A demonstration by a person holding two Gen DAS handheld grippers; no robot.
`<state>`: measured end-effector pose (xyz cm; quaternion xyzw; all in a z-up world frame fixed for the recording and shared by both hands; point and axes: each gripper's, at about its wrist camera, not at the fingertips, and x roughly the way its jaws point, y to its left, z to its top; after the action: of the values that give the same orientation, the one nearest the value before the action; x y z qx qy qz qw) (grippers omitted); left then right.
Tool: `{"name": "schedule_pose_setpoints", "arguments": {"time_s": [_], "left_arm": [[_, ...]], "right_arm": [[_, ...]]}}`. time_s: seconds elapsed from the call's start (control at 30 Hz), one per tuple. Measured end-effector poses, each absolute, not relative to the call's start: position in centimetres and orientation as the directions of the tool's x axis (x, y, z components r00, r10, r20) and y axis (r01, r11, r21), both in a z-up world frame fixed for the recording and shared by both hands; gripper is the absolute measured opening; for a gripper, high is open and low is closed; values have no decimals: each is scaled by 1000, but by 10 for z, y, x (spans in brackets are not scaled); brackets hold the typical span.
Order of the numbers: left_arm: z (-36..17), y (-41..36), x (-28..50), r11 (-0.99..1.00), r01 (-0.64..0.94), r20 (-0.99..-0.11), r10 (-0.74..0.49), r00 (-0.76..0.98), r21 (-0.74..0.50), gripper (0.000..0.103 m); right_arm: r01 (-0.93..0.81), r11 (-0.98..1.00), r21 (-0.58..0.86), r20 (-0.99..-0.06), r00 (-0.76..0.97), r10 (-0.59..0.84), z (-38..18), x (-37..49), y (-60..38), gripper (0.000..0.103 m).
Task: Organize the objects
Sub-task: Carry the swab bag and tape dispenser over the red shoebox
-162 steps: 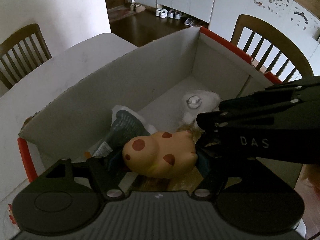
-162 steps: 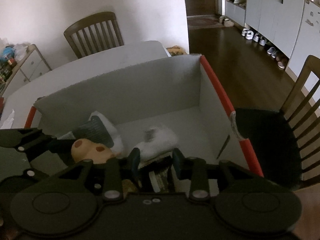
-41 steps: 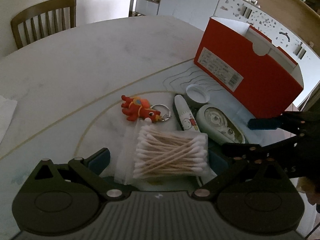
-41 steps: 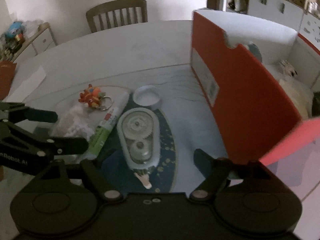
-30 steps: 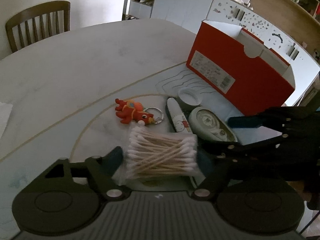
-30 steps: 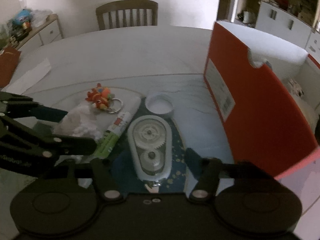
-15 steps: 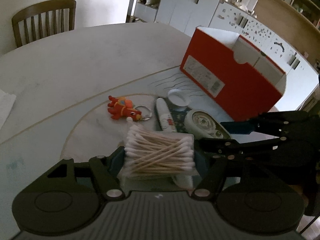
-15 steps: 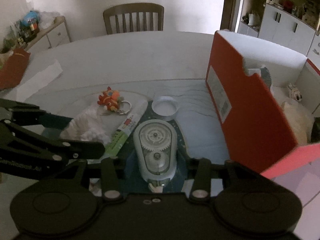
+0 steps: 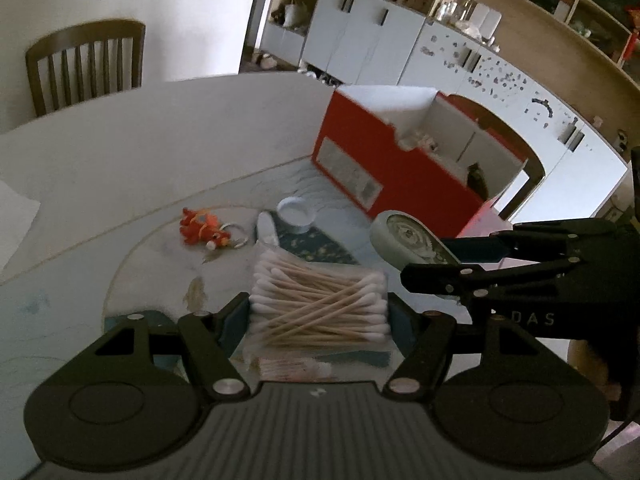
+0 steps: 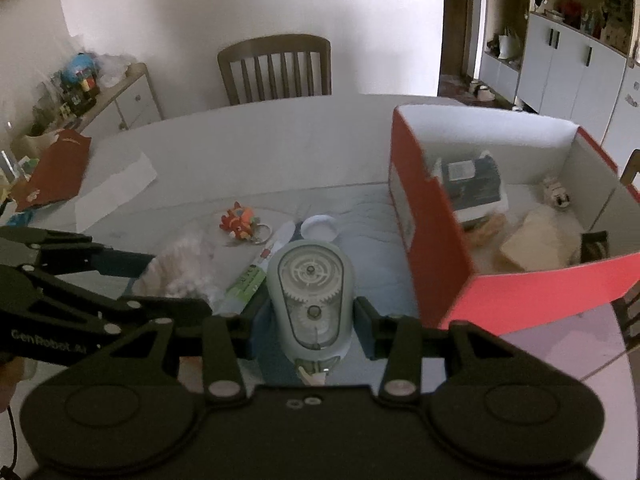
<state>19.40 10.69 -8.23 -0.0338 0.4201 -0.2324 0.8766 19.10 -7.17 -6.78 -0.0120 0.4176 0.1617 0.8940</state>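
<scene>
My left gripper (image 9: 318,316) is shut on a clear pack of cotton swabs (image 9: 320,300) and holds it above the table. My right gripper (image 10: 310,320) is shut on a pale green correction-tape dispenser (image 10: 310,292), also lifted; it also shows in the left wrist view (image 9: 408,242). The red cardboard box (image 10: 432,240) stands open to the right with several things inside; it also shows in the left wrist view (image 9: 384,184).
On the white table (image 10: 248,148) lie a red toy keychain (image 10: 240,218), a white-green tube (image 10: 260,264), a small white round lid (image 10: 319,227) and a dark blue patterned cloth (image 9: 316,244). Paper sheet (image 10: 116,190) at left. A chair (image 10: 276,68) stands behind.
Both grippers closed on their objects and lifted them off the table: left with the cotton swabs, right with the dispenser. Much earlier both were inside the box.
</scene>
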Motion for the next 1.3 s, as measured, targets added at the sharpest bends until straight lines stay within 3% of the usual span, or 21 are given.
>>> {"name": "schedule_pose_setpoints", "arguments": {"time_s": [0.63, 1.3], "left_arm": [[-27, 10, 182, 863, 460, -673, -469, 572, -210, 71], [-26, -107, 240, 864, 487, -687, -432, 584, -129, 71]], "right_arm": [[-277, 952, 133, -681, 672, 291, -15, 185, -168, 43], [-224, 968, 110, -656, 715, 240, -18, 239, -274, 43]]}}
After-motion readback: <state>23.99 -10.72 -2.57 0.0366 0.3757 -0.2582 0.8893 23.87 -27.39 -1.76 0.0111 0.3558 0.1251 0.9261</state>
